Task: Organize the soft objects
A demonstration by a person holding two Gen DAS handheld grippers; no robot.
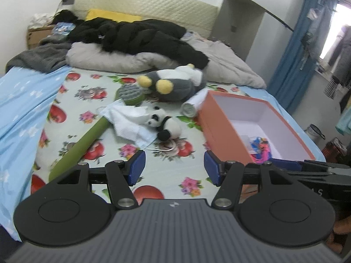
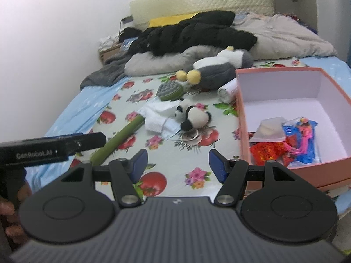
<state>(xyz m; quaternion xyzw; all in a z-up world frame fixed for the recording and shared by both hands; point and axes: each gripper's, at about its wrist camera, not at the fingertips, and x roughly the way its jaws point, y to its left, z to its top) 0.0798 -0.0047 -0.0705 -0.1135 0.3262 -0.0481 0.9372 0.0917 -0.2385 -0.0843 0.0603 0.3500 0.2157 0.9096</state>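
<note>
On the flowered bedsheet lie a small panda plush (image 1: 166, 123) (image 2: 193, 115), a white folded cloth (image 1: 127, 118) (image 2: 156, 116) over a blue face mask (image 1: 145, 140), and a grey-and-white penguin plush (image 1: 175, 82) (image 2: 221, 65) further back. An open orange box (image 1: 221, 135) (image 2: 241, 120) with white walls stands to the right, holding colourful packets (image 2: 285, 144). My left gripper (image 1: 174, 167) hovers open above the sheet, short of the panda. My right gripper (image 2: 177, 165) is open too, nothing between its blue pads, with the box beside its right finger.
A long green brush (image 1: 87, 140) (image 2: 122, 135) with a grey head lies diagonally at left. A white tube (image 1: 193, 105) (image 2: 228, 91) rests by the box. A black jacket (image 1: 136, 35), grey quilt (image 1: 230, 65) and blue cover (image 1: 22, 100) crowd the far and left parts of the bed.
</note>
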